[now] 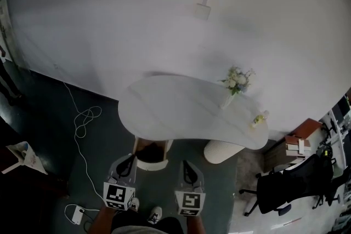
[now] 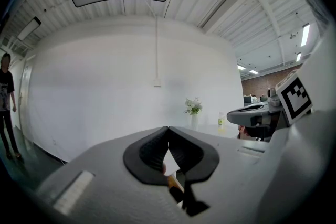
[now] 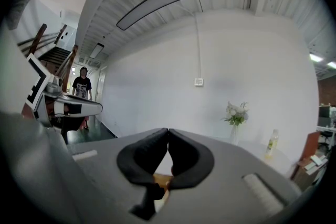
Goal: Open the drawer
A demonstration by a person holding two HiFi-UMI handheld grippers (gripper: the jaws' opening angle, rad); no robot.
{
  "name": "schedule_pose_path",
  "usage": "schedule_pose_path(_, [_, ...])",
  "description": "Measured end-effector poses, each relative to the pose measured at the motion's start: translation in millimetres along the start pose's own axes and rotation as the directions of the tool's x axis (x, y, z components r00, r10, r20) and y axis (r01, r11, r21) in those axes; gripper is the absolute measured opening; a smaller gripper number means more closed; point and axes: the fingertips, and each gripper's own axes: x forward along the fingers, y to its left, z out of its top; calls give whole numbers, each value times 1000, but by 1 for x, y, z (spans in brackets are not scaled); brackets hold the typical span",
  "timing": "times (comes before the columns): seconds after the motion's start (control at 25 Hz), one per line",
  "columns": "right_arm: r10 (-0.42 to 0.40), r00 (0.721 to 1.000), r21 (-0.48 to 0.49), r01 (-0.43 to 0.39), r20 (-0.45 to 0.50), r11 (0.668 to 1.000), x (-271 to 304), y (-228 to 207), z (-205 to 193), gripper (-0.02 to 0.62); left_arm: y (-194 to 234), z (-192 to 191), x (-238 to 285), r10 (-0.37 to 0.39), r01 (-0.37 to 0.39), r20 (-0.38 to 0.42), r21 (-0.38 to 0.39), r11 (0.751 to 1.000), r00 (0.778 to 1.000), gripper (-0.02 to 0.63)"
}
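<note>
1 drawer [image 1: 151, 152], as far as the steep head view lets it be read, shows as a cream-rimmed shape with a dark brown middle, jutting out from under the near edge of the white, curved worktop [image 1: 175, 109]; how far out it stands cannot be told. 2 tools hang on the near side of it, neither touching it. The left hand-held gripper [image 2: 168, 128] sits near-left of the drawer and the right hand-held gripper [image 3: 168, 130] near-right. On each, the dark jaws meet at their tips with nothing between them. On the worktop's far right stands a vase of pale flowers [image 1: 237, 80], and a yellowish bottle [image 1: 260, 118] stands nearer, by the right edge. Under that right end is a white ribbed round tub [image 1: 222, 150]. Further right are a brown cabinet [image 1: 300, 134] and a black office chair [image 1: 290, 186]. A white cable [image 1: 82, 127] trails over the dark floor [image 1: 49, 118] on the left to a plug block [image 1: 76, 214]. Behind everything rises a white wall [image 1: 137, 19] with a small box [image 1: 202, 11] on it. A person in dark clothes [image 3: 82, 84] stands far off at the left.
</note>
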Motion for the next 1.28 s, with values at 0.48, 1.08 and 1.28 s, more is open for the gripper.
schedule_pose_path(0.48, [9, 999, 23, -10, 30, 1000, -3, 8, 10, 6, -2, 2, -10, 1, -1, 2, 12, 1000, 1000, 11])
schedule_pose_path(1.08, [15, 999, 35, -16, 34, 999, 1, 7, 11, 5, -1, 2, -8, 4, -4, 0, 9, 1000, 1000, 11])
schedule_pose_path(1.28, [10, 999, 27, -11, 40, 1000, 1, 4, 10, 5, -3, 0, -6, 2, -2, 2, 11, 1000, 1000, 11])
